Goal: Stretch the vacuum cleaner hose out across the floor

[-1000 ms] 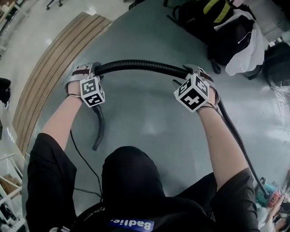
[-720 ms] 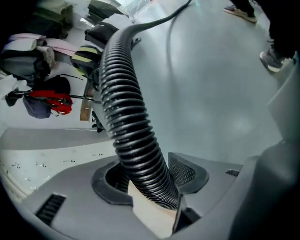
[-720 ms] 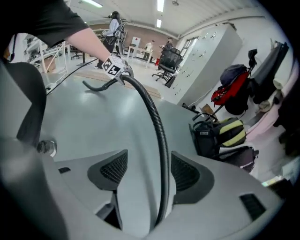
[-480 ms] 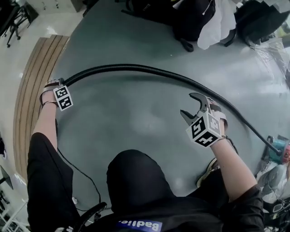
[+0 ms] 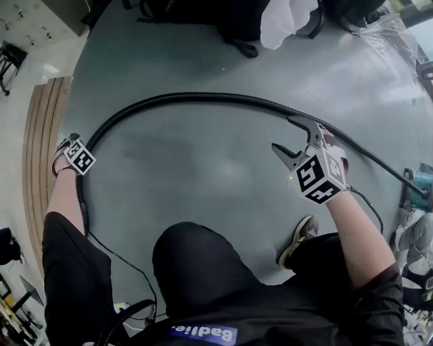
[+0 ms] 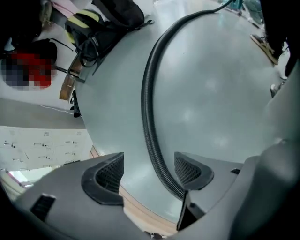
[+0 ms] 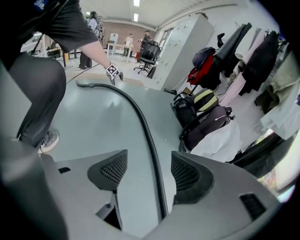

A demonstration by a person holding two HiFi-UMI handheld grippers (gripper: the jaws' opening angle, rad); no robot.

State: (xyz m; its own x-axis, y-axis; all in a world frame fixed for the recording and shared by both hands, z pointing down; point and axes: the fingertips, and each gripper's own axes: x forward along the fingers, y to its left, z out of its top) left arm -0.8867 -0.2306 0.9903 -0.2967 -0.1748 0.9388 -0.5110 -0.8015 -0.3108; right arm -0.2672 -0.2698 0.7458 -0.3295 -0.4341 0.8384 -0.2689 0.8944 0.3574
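Observation:
The black ribbed vacuum hose (image 5: 196,97) lies on the grey floor in a long arc, from my left hand over to the right edge. My left gripper (image 5: 68,146) is low at the hose's left end. In the left gripper view, that gripper (image 6: 150,171) has just been opening, and the hose (image 6: 149,122) runs between its jaws beside the right pad (image 6: 190,169), ungripped. My right gripper (image 5: 283,134) hangs open above the floor, just in front of the hose. The right gripper view shows the right gripper (image 7: 147,173) empty, with the hose (image 7: 149,136) on the floor beyond it.
Dark bags (image 5: 223,20) and a white cloth (image 5: 284,17) lie at the far edge of the floor. A wooden strip (image 5: 37,155) runs along the left. A teal appliance (image 5: 418,184) stands at the right, where the hose ends. A thin black cable (image 5: 111,253) trails near my left leg, and my shoe (image 5: 301,236) is below the right gripper.
The hose went from a raised bend between both grippers to a long arc on the floor. My left hand sank leftward and its jaws spread; my right gripper came off the hose.

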